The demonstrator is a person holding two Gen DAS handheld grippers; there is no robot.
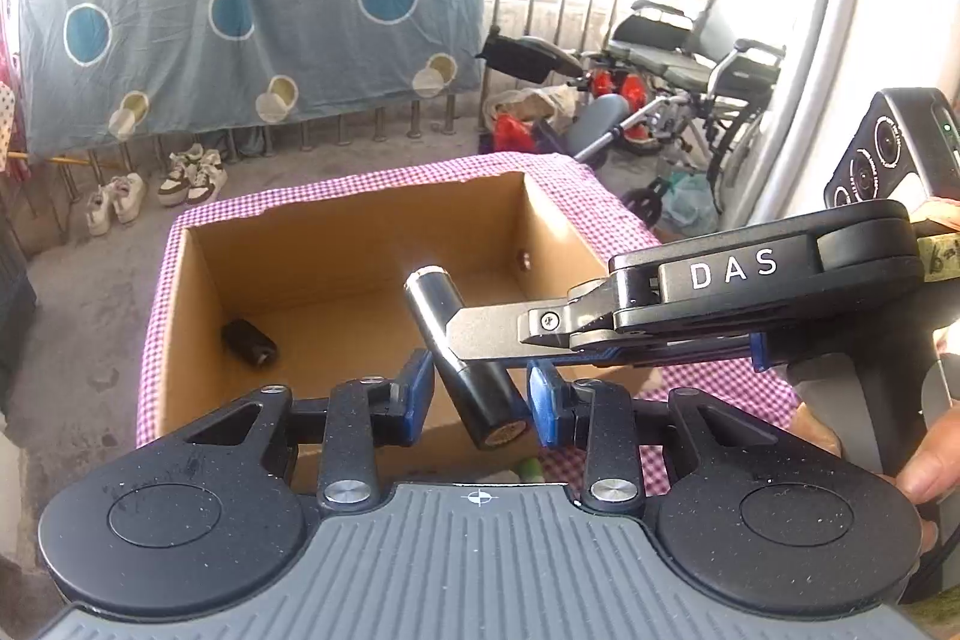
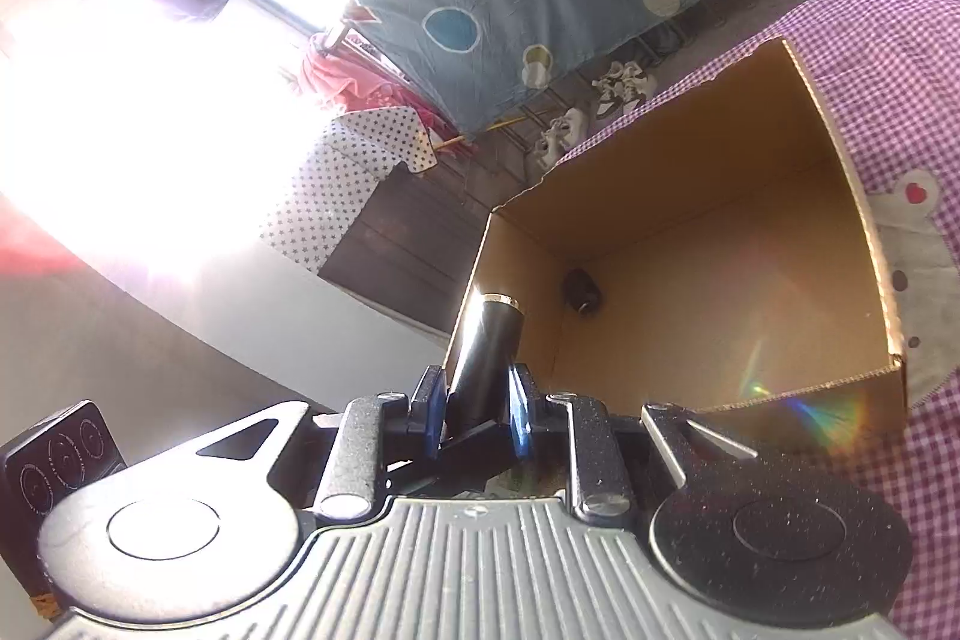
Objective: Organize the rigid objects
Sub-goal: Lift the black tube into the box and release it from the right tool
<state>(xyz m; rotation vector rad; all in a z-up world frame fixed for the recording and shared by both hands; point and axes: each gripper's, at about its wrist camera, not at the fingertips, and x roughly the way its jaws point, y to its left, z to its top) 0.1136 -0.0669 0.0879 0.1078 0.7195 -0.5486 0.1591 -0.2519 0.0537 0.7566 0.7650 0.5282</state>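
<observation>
The black tube (image 1: 465,358), glossy with a gold-rimmed end, slants over the open cardboard box (image 1: 198,280), pinched by both the left claw (image 1: 480,397) and right claw (image 2: 477,421).
</observation>
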